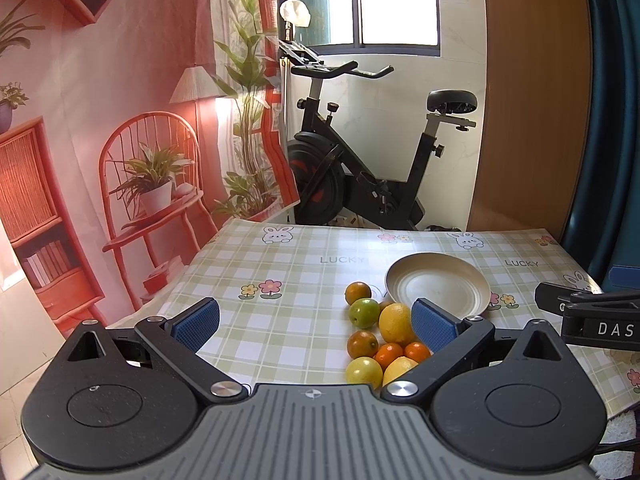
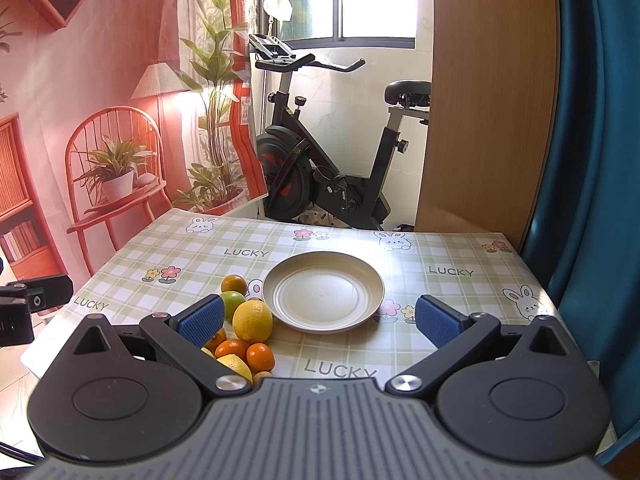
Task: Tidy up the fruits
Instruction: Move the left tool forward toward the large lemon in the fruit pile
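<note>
Honestly, both grippers, left (image 1: pixel 316 326) and right (image 2: pixel 320 322), were spread wide, grasping nothing. The fruit pile (image 2: pixel 244 336) sat by the right's left finger (image 2: pixel 202 320). One nudge could've rolled citrus off the surface (image 2: pixel 440 256).

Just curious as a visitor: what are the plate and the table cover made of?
The plate looks like cream plastic or melamine, though glazed ceramic is possible: smooth, with a soft sheen and moulded rings. The table cover seems to be printed vinyl or oilcloth: flat, faintly glossy, with a checked pattern of rabbits and flowers.

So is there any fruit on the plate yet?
No, the plate is bare; the fruits sit in a cluster on the tablecloth beside it.
</note>
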`<action>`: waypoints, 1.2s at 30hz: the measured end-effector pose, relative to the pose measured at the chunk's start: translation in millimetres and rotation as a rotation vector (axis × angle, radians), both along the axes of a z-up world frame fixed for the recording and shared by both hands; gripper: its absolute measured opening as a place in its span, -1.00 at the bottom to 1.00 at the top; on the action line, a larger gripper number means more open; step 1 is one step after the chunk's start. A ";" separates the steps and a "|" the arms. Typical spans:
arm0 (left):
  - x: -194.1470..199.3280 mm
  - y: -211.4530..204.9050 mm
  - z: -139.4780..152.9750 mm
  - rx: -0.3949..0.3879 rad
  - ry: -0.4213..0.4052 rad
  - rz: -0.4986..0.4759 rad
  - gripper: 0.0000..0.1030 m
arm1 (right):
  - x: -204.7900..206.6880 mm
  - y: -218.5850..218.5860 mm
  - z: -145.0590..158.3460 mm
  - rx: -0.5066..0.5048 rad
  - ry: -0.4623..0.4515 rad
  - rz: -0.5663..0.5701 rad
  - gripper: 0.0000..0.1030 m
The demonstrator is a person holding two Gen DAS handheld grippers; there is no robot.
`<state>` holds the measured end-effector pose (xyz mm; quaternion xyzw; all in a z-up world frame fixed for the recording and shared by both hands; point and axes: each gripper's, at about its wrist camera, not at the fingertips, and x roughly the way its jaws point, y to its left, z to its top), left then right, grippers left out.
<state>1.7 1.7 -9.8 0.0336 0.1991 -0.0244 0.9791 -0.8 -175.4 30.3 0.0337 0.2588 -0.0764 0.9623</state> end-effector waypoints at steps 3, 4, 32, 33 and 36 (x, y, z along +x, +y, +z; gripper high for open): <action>3.6 1.4 0.1 0.005 0.026 -0.001 1.00 | 1.9 -5.9 7.1 0.011 0.003 0.001 1.00; 5.2 2.1 -0.1 0.004 0.032 0.003 1.00 | 3.6 -1.3 4.4 0.014 0.002 0.001 1.00; 98.4 31.3 -50.9 -0.086 0.195 0.082 0.85 | 94.1 -9.7 -64.8 0.089 0.080 0.166 0.97; 101.5 31.7 -55.1 -0.086 0.199 0.071 0.84 | 96.2 -7.3 -67.7 0.071 0.090 0.171 0.95; 105.8 31.0 -61.9 -0.085 0.209 0.041 0.80 | 99.9 -2.0 -75.6 0.017 0.099 0.179 0.95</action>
